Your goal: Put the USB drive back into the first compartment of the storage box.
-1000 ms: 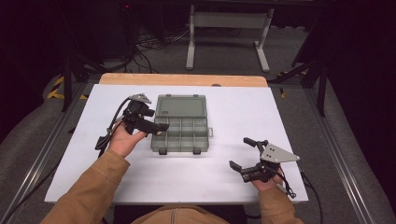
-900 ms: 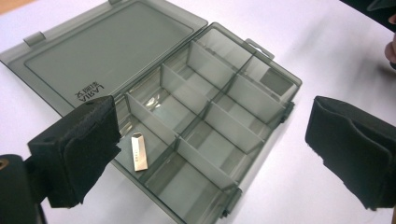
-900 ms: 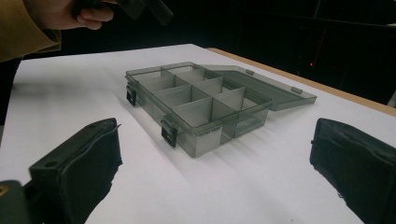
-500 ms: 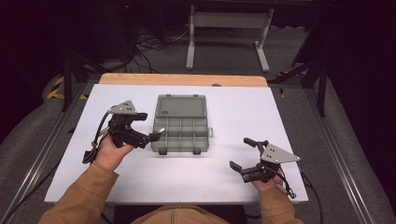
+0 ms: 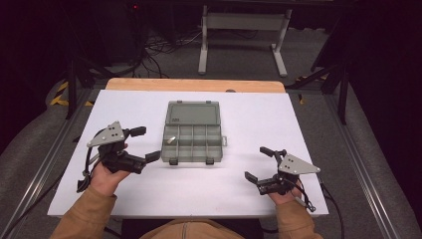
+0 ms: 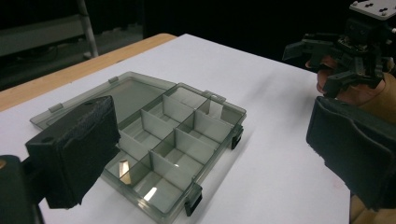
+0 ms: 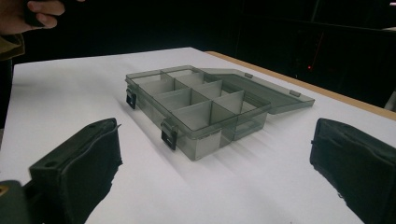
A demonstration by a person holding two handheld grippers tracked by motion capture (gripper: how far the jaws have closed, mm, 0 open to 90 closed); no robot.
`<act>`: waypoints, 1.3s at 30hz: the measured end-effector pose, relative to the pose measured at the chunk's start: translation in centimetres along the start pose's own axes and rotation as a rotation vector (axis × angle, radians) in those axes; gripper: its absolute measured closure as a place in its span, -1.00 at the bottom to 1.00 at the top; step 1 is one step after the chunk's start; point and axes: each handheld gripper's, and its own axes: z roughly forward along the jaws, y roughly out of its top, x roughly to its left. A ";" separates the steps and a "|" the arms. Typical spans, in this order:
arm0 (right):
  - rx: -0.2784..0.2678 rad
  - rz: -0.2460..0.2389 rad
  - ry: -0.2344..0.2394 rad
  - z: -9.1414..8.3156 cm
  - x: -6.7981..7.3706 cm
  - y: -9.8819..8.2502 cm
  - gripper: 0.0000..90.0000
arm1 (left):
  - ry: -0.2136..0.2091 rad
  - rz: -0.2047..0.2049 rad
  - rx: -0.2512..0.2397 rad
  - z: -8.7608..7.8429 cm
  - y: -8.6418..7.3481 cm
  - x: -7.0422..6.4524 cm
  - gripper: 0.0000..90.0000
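You are holding your left claw (image 5: 142,144) wide apart and gripping nothing, just beside the organiser box (image 5: 192,140); your right claw (image 5: 259,163) is gaping too, well apart from it. The smoky translucent plastic box is lying lid-open mid-bench (image 5: 249,119), with rectangular divided compartments and black latches.

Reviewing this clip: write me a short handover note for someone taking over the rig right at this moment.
Left gripper: open, holding nothing, just left of the organizer box.
Right gripper: open, holding nothing, resting near the table's front right, apart from the box.
Box: mid-table, lid folded flat back, two front latches hanging loose. Compartments look empty apart from bright glints in the left gripper view that could be small items or reflections; I cannot tell which.
Done: box is open.
Left: probably filling or closing it; nothing loose lies on the table.
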 end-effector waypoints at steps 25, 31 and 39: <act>-0.008 -0.010 0.000 -0.2 0.3 0.2 -0.95 | 0.124 -0.027 -0.174 -3.0 -9.5 1.1 -0.93; -0.019 -0.002 -0.006 -0.5 0.2 0.1 -0.95 | 0.145 -0.023 -0.139 -3.0 -10.7 1.1 -0.93; -0.016 -0.001 -0.002 -0.5 0.2 0.0 -0.95 | 0.170 -0.024 -0.152 -2.8 -10.7 0.8 -0.94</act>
